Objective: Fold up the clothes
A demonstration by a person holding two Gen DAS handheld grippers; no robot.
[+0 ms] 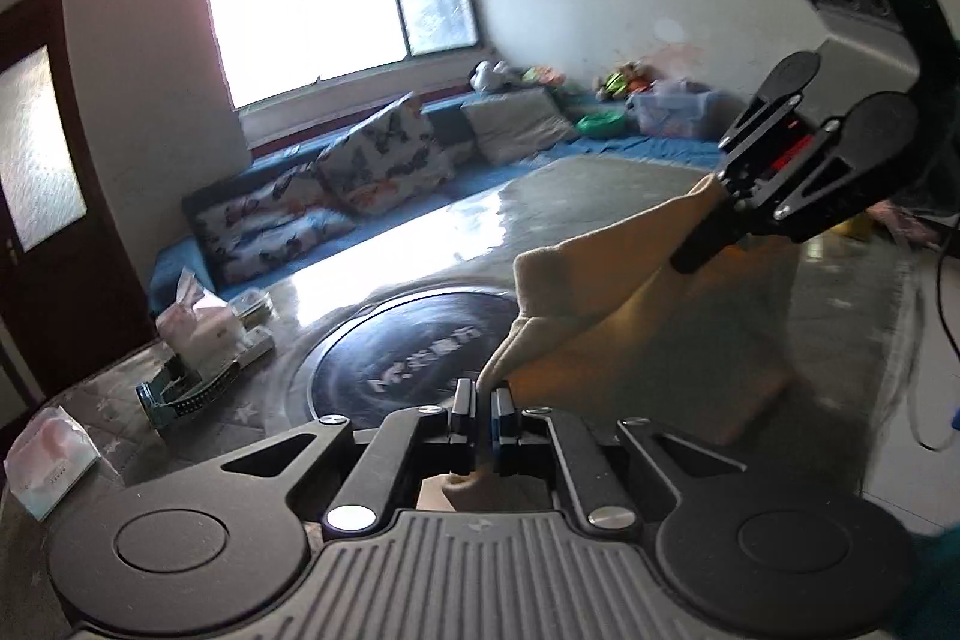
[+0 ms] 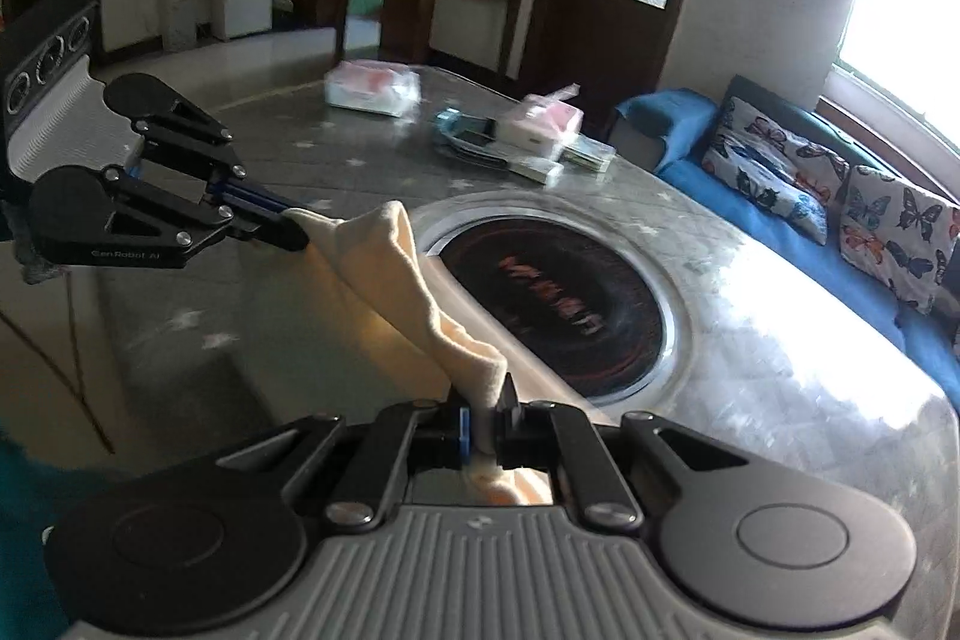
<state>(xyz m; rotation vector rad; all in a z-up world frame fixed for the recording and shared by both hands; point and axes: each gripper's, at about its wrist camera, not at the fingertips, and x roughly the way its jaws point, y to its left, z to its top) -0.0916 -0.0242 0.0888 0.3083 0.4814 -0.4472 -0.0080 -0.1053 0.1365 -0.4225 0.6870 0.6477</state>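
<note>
A cream-coloured garment point(image 1: 606, 268) hangs stretched in the air between both grippers, above the glossy grey table point(image 1: 420, 244). My left gripper point(image 1: 483, 403) is shut on one end of the cloth, which pokes back between its fingers. My right gripper point(image 1: 699, 244) is shut on the other end, up at the right in the left wrist view. In the right wrist view the garment point(image 2: 390, 268) sags from my right gripper point(image 2: 486, 412) across to my left gripper point(image 2: 294, 226). The lower part of the cloth drapes down over the table's near side.
A round black hotplate point(image 2: 564, 304) is set into the table point(image 2: 780, 340). Tissue packs point(image 2: 372, 88), a small basket point(image 2: 474, 139) and boxes lie on the far side. A blue sofa with butterfly cushions point(image 1: 372, 160) runs under the window. A cable point(image 1: 945, 316) hangs at the right.
</note>
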